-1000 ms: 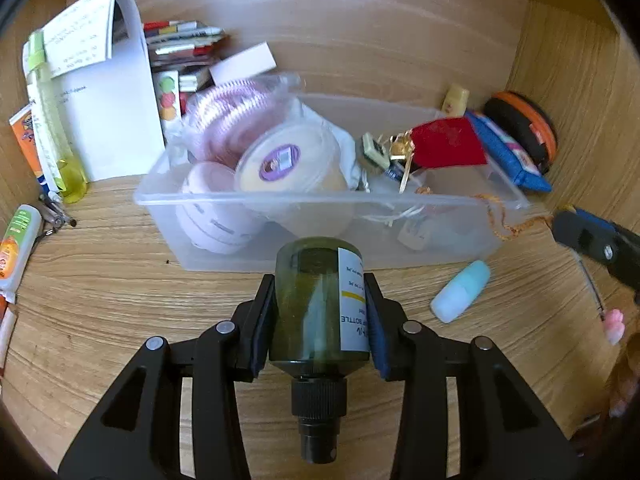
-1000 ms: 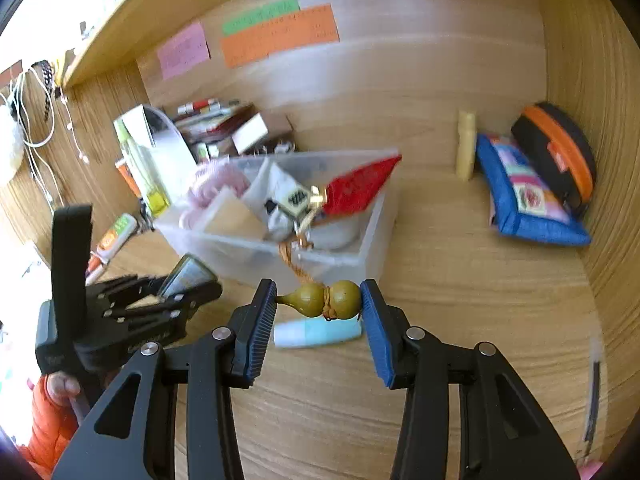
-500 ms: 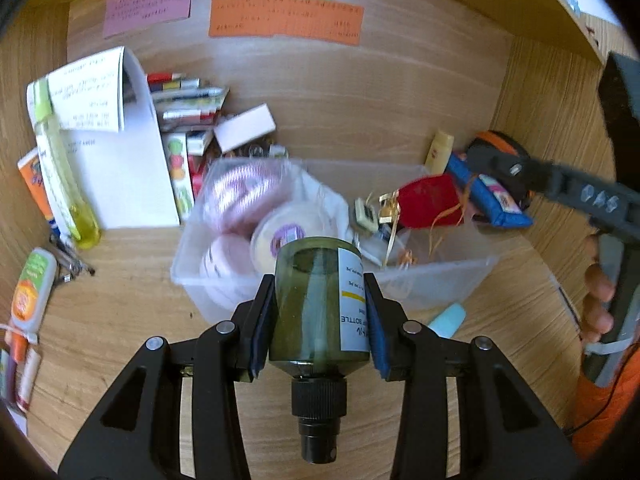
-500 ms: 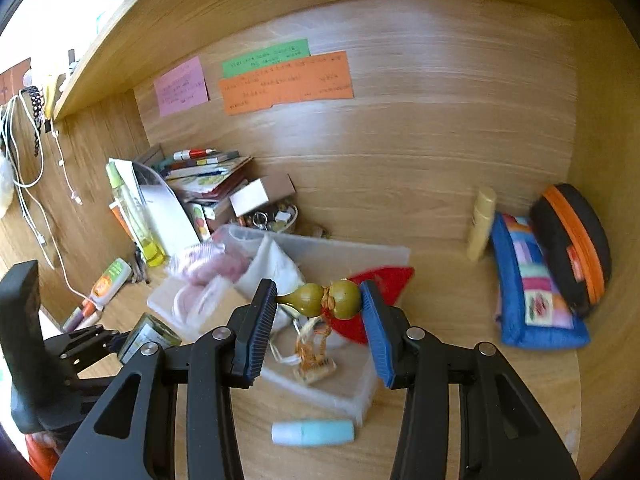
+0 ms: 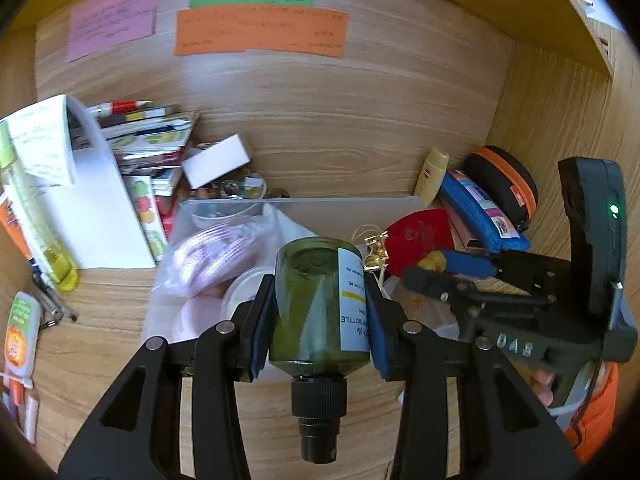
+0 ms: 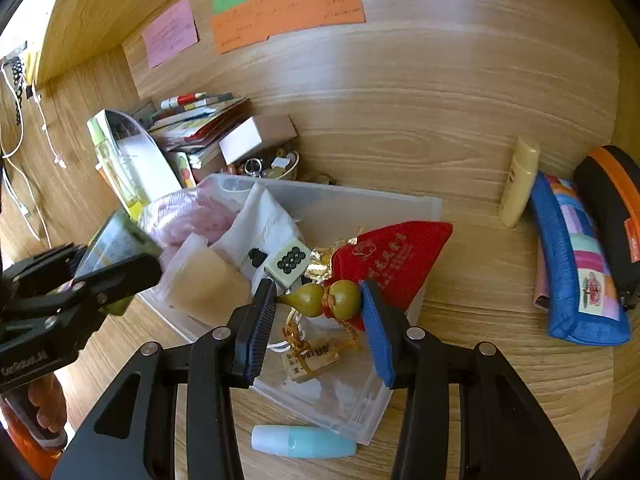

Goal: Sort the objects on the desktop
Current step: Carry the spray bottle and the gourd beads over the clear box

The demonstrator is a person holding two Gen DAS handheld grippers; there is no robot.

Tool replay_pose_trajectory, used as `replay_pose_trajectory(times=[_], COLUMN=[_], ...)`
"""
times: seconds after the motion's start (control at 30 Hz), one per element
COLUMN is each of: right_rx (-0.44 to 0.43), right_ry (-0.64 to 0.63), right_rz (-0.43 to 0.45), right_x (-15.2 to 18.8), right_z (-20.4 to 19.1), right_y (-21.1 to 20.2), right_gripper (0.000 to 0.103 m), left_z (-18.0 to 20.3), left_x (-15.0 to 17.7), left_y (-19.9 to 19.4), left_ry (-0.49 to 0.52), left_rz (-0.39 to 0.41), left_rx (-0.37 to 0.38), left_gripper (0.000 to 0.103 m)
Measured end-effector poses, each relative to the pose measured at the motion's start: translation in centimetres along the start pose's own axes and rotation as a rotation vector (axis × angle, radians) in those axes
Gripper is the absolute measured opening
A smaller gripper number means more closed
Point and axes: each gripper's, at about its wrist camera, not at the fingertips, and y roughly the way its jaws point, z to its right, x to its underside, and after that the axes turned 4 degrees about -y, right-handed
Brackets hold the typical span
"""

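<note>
My left gripper [image 5: 318, 312] is shut on a dark green glass bottle [image 5: 316, 304] with a white label and a black cap that points back at the camera. It hangs over the near left part of a clear plastic bin [image 5: 340, 210]. My right gripper [image 6: 318, 302] is shut on a small yellow-green gourd charm [image 6: 328, 300], whose orange tassel and wooden tag dangle into the bin [image 6: 400, 204]. In the left wrist view the right gripper [image 5: 444, 266] reaches in from the right over the bin. In the right wrist view the left gripper [image 6: 108, 264] with the bottle [image 6: 116, 240] is at the left.
In the bin lie a red pouch [image 6: 396, 256], a pink bundle [image 6: 188, 216], a white cloth and a die. A light-blue tube [image 6: 302, 442] lies in front of it. A blue pouch [image 6: 576, 264], an orange-black case and a cream bottle [image 6: 518, 182] stand at the right; books and papers [image 5: 92, 196] at the left.
Both grippers have risen and come in over the bin, each keeping its grip. The right gripper now shows close beside the bottle in the left wrist view.
</note>
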Motion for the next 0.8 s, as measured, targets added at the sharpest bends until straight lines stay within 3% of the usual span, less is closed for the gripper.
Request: replay_pose_trajectory(times=[0.13,0.8], right_rx=[-0.058,0.076], right_ry=[0.011,-0.089], right_rz=[-0.004,-0.006], right_x=[0.3,0.6], right_z=[0.2,-0.8], right_y=[0.1,0.4], right_gripper=[0.040,0.040], left_z=[1.0,1.4], left_x=[-0.4,-1.3], left_y=[1.6,5.1], left_ry=[0.024,0.040], left_rz=[-0.022,-0.078], left_rx=[0.007,0.041], left_gripper=[0.041,0.040])
